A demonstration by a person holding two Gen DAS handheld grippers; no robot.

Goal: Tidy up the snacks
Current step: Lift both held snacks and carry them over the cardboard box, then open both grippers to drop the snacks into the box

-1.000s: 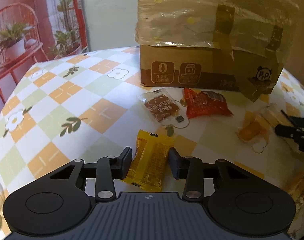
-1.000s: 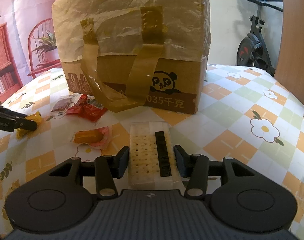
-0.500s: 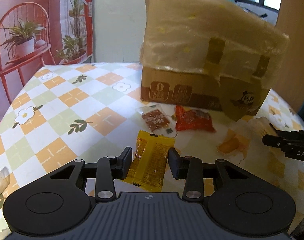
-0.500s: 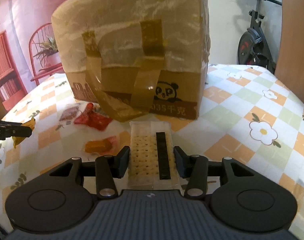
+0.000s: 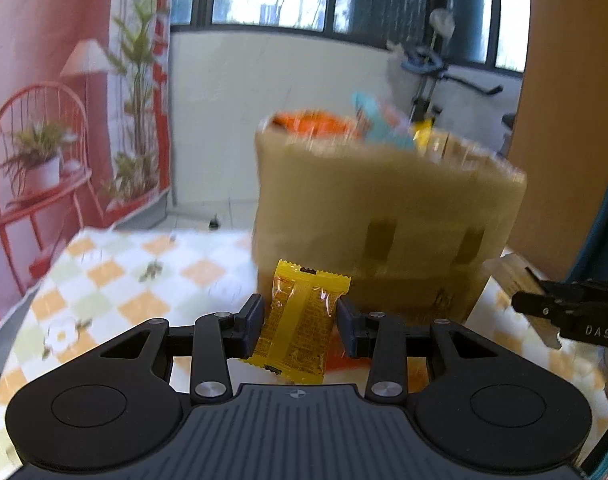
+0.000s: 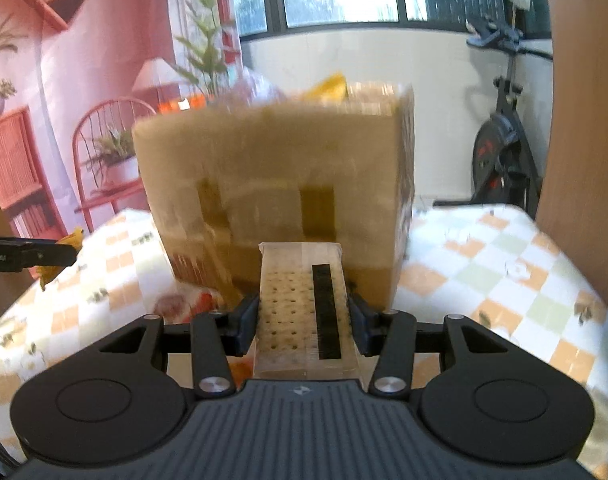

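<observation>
My left gripper (image 5: pixel 300 320) is shut on a yellow snack packet (image 5: pixel 300 320) and holds it in the air in front of the taped cardboard box (image 5: pixel 388 216). My right gripper (image 6: pixel 304 312) is shut on a clear cracker pack (image 6: pixel 300 308) with a black stripe, also raised before the box (image 6: pixel 280 184). Several snack packs stick out of the box's open top (image 5: pixel 344 128). The right gripper (image 5: pixel 564 316) shows at the right edge of the left wrist view, the left gripper (image 6: pixel 28 256) at the left edge of the right wrist view. Both views are blurred.
A table with a checked flower cloth (image 6: pixel 504 264) holds the box. Red and orange snack packets (image 6: pixel 192 300) lie on it by the box's base. An exercise bike (image 6: pixel 500 152) stands behind at the right, a wooden panel (image 5: pixel 564 120) at the far right.
Both grippers have risen with their packets, from near the tabletop to about the box's upper half. The box's open top has come into sight.
</observation>
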